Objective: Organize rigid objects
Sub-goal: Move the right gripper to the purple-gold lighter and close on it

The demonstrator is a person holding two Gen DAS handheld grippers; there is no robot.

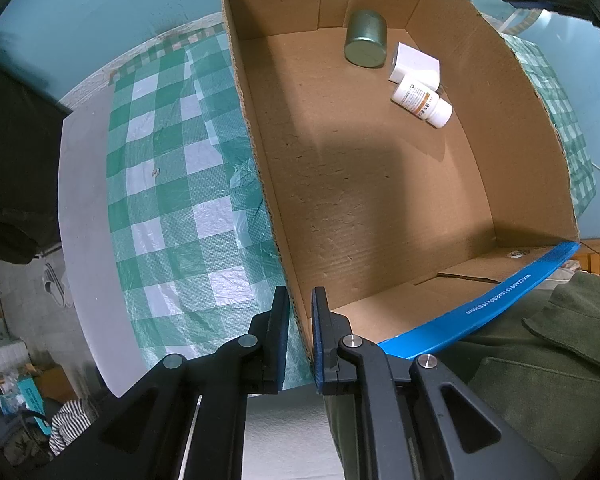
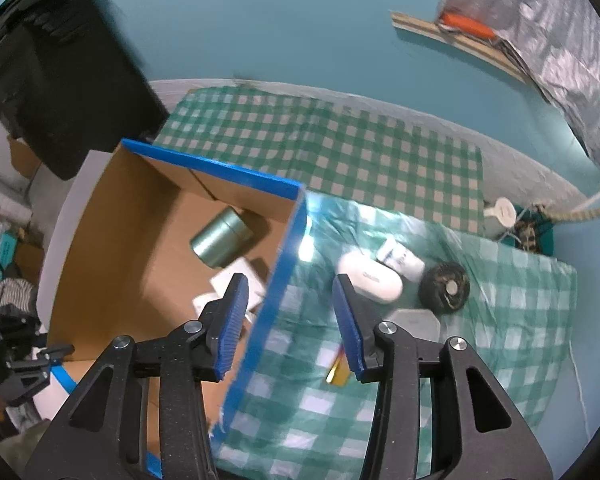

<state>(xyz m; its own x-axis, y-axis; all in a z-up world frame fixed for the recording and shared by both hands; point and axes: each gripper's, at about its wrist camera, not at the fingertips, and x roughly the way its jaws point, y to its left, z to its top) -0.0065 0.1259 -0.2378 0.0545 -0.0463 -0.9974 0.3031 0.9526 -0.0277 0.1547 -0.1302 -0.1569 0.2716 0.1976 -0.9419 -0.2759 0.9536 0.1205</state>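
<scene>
We note left gripper (image 1: 300,300) fingers clamped on cardboard box (image 1: 380,200) side wall, near corner. Right gripper (image 2: 288,292) fingers wide apart, straddling box's blue rim, holding nothing. Inside box: green tin (image 1: 365,39), white block (image 1: 414,65), pill bottle (image 1: 422,101). On checked cloth (image 2: 380,168) over desk: white case (image 2: 374,278), dark round item (image 2: 444,286), possibly fan; view blurred.

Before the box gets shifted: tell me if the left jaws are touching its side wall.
Touching. In the left wrist view the left gripper straddles the cardboard box wall near its corner, jaws closed against the wall on both sides with no gap visible.
</scene>
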